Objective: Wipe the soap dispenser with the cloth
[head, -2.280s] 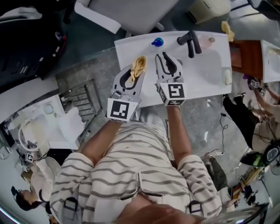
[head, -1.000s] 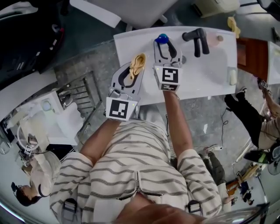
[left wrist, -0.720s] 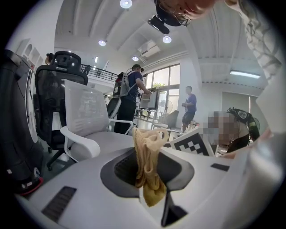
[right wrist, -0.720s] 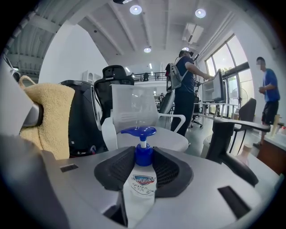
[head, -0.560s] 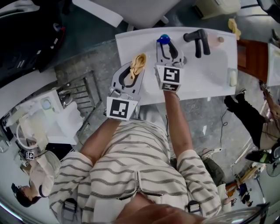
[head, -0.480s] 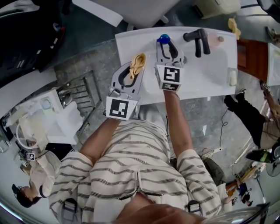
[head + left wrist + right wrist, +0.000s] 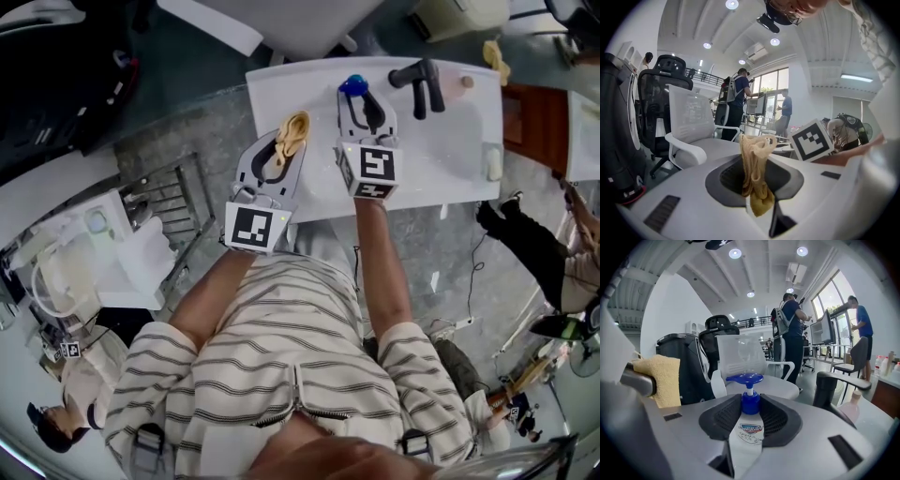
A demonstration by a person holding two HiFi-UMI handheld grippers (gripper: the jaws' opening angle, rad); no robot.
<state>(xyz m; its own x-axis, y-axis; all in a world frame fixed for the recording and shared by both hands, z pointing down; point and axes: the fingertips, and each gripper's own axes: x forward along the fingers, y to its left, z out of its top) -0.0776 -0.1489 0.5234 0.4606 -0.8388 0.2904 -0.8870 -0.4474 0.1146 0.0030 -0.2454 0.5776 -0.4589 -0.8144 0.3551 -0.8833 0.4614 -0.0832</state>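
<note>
Head view.
- Basin top: white, with a black tap at its far edge.
- Soap dispenser: blue pump head, upright on the basin top at the far edge, left of the tap, and set between the tips of the right gripper.
- Right gripper: stretched over the basin top, its marker cube toward the person.
- Left gripper: just beside the right one, over the near left corner of the basin top.
- Cloth: yellow, bunched, standing out of the left gripper's tips, apart from the dispenser.
- Person: striped shirt, both forearms extended.

Left gripper view.
- Left gripper: jaws pressed together, pinching the cloth, which rises in a crumpled column above them and hangs a short way below.
- Right gripper's marker cube: near, at the right.
- Background: white chair, black chair, people standing far off.

Right gripper view.
- Right gripper: jaws half apart, closed on the soap dispenser; both pads lie against the white bottle's sides and the pump head stands above them.
- Cloth: at the left, clamped in the left gripper, not touching the dispenser.
- Tap: at the right, beyond the jaws.
</note>
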